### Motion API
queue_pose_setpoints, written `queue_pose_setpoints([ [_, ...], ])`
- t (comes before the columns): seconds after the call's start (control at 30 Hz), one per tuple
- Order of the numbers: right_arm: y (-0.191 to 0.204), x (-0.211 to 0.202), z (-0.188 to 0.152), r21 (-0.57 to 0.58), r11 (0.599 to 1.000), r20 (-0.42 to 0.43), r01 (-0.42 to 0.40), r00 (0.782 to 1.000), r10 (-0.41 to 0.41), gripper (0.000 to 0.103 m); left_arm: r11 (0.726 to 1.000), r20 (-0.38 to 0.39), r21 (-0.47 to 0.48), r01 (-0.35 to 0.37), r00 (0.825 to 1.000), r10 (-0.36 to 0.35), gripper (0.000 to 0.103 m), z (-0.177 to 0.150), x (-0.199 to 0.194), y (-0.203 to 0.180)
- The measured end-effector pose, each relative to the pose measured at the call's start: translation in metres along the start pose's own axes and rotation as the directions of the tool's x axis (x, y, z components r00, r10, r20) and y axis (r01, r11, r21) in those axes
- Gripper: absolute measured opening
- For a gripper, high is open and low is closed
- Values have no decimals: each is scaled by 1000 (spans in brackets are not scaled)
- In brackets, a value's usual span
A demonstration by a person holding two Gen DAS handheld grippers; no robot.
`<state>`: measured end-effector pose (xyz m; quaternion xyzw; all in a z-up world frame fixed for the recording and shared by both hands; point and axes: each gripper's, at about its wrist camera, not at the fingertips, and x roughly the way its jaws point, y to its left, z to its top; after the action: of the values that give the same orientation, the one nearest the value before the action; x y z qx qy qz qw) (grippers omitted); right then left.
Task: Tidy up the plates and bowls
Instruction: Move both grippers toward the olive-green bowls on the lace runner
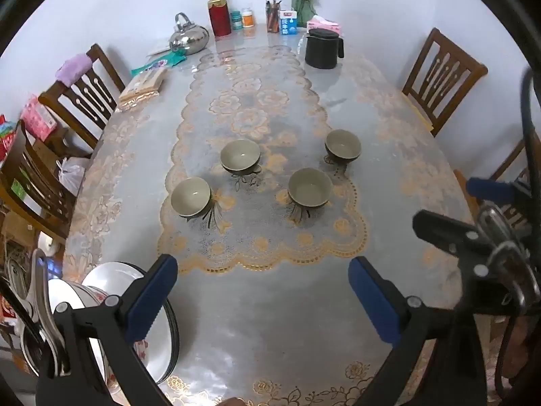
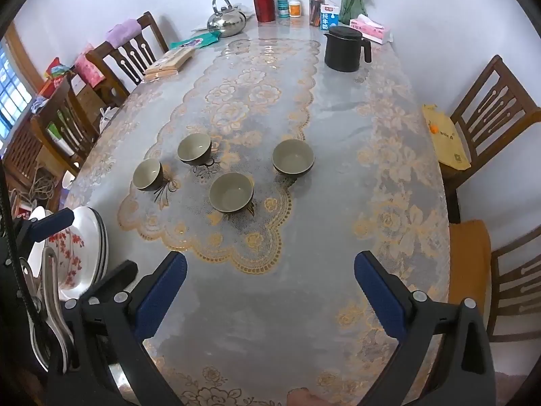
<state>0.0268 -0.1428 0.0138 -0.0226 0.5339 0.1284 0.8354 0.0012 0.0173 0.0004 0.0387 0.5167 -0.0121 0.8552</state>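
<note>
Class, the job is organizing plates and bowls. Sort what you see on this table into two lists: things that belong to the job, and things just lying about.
Belongs to the job:
four bowls
stack of plates

Just lying about:
steel kettle
black jug
red bottle
milk carton
tissue pack
vase

Your left gripper (image 1: 263,296) and right gripper (image 2: 270,296) look alike: black arms dotted with silver screws, ridged blue pads (image 2: 160,296), a metal spring clamp (image 1: 44,318) and a black cable (image 1: 525,115).
</note>
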Motion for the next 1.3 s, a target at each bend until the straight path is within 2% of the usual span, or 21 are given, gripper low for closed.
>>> queue_pose_setpoints([
  [0.03,-1,1,0,6,1000,-1,-2,1000,2,101,1000,-1,-7,5,1000,-5,103,1,0,3],
  [0.2,-4,13,-1,44,999,-45,-22,999,24,87,1000,17,-26,7,1000,-6,102,8,1,15],
  [0.47,6,19,9,37,999,-39,-37,998,38,87,998,13,-51,34,999,-33,102,27,12,35],
  [0.73,25,25,44,4,998,1,-60,998,60,87,990,19,-125,62,998,-60,99,48,20,67],
  [0.93,48,41,70,-18,997,6,-79,997,79,87,981,-12,-193,32,999,-35,89,62,33,103],
  [1.0,53,46,78,-19,996,9,-90,996,90,81,979,-17,-203,25,999,-29,82,67,37,110],
  [1.13,63,56,90,-30,995,7,-97,995,97,74,971,-30,-236,30,999,-38,80,74,47,121],
  [1.2,68,61,94,-39,994,4,-105,994,106,71,967,-46,-253,15,999,-27,73,76,54,125],
  [1.3,75,72,98,-47,992,-13,-118,993,117,67,958,-69,-285,29,996,-51,72,79,66,131],
])
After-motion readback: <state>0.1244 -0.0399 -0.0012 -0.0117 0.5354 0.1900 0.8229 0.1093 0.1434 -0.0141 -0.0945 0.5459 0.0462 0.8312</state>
